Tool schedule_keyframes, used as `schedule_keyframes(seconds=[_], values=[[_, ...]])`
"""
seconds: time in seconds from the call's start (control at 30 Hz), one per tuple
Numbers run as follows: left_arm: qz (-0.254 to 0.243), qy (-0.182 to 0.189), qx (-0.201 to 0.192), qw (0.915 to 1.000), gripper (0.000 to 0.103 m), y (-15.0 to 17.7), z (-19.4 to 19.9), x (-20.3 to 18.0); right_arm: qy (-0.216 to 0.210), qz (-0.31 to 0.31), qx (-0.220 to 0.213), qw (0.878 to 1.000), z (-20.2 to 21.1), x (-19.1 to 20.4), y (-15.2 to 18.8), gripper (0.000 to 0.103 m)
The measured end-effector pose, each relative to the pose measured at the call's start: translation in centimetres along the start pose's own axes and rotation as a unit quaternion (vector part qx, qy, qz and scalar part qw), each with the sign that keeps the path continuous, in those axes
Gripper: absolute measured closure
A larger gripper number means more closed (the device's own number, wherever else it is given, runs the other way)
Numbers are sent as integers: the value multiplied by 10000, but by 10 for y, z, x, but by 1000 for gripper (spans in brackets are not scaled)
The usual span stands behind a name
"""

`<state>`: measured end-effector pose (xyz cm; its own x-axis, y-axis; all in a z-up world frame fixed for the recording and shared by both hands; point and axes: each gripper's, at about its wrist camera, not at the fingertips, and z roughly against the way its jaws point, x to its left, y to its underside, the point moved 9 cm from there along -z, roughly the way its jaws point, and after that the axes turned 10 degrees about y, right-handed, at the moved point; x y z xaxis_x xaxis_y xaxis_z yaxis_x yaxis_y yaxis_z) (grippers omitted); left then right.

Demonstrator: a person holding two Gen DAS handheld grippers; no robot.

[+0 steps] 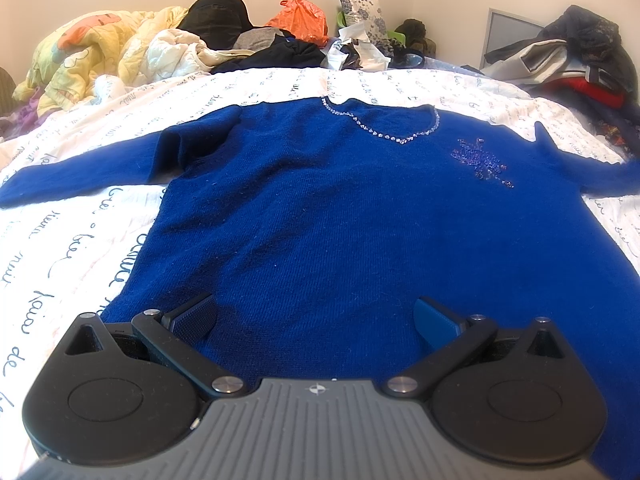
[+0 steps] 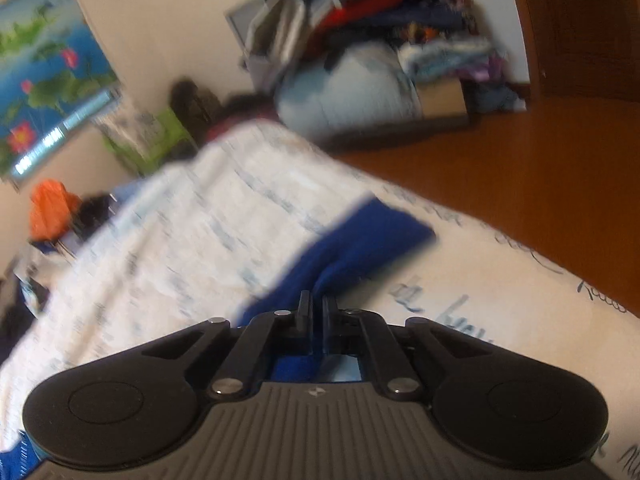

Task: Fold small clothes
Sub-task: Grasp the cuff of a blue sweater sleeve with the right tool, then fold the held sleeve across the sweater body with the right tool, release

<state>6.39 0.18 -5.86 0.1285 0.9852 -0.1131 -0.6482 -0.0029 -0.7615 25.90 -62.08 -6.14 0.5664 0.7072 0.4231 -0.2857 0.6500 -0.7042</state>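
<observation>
A blue knit sweater (image 1: 340, 208) with a beaded neckline lies flat, front up, on the white bedspread (image 1: 60, 232). Its left sleeve (image 1: 80, 180) stretches out to the left. My left gripper (image 1: 316, 316) is open, its fingers resting low over the sweater's hem. In the blurred right wrist view, my right gripper (image 2: 314, 308) is shut on the sweater's right sleeve (image 2: 360, 240), near the cuff, over the bedspread (image 2: 180, 232).
A heap of quilts, clothes and an orange bag (image 1: 298, 14) lies at the head of the bed. More clothes are piled at the right (image 1: 568, 60). The bed's right edge drops to a wooden floor (image 2: 520, 168).
</observation>
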Motion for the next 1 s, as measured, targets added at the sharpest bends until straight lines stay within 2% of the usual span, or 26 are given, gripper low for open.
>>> schedule_keyframes(seconds=[0.1, 0.17, 0.23, 0.27, 0.3, 0.33, 0.37, 0.43, 0.47, 0.53, 0.6, 0.67, 0.77, 0.83, 0.9, 0.97, 1.0], values=[[11, 4, -6, 10000, 0, 0, -1, 0, -995, 613, -279, 9928, 60, 82, 20, 100], [10, 6, -7, 10000, 0, 0, 0, 0, -1975, 1026, -165, 9748, 106, 154, 56, 100], [10, 8, -7, 10000, 0, 0, 0, 0, -2671, 1425, 25, 9531, 148, 222, 106, 99], [7, 10, -6, 10000, 0, 0, 0, 0, -3001, 1580, 176, 9406, 166, 251, 137, 85], [10, 25, -8, 10000, 0, 0, 0, 0, -3378, 1771, 424, 9234, 180, 275, 172, 66], [17, 49, -14, 10000, 0, 0, 0, 0, -3620, 2025, 719, 9071, 193, 295, 208, 12], [36, 90, -22, 9999, 0, 0, 1, 1, -3717, 2207, 868, 8976, 203, 304, 236, 2], [170, 310, -80, 9993, 0, -2, 6, 3, -3769, 2460, 921, 8882, 215, 307, 275, 2], [309, 472, -174, 9983, 0, -7, 12, 5, -3710, 2464, 892, 8909, 217, 299, 285, 2], [646, 800, -463, 9936, 0, -23, 21, 12, -3401, 2478, 663, 9047, 217, 275, 292, 2], [1092, 1152, -719, 9847, 0, -55, 20, 22, -3080, 2617, 442, 9136, 212, 243, 292, 2], [1366, 1303, -558, 9804, 0, -86, -4, 29, -2812, 2595, 248, 9236, 205, 223, 291, 2], [1651, 1172, -232, 9790, 9, -118, -56, 39, -2665, 2293, 433, 9352, 195, 210, 293, 2], [1775, 1039, 140, 9785, 34, -132, -95, 41, -2638, 2310, 356, 9358, 196, 212, 295, 2], [1768, 915, 478, 9788, 40, -137, -128, 40, -2578, 2427, 438, 9342, 192, 220, 300, 2], [1400, 581, 382, 9877, 45, -142, -142, 40, -2548, 2499, 507, 9328, 190, 223, 302, 2], [1060, 390, 429, 9927, 71, -144, -148, 34, -2556, 2505, 559, 9321, 188, 223, 303, 2]])
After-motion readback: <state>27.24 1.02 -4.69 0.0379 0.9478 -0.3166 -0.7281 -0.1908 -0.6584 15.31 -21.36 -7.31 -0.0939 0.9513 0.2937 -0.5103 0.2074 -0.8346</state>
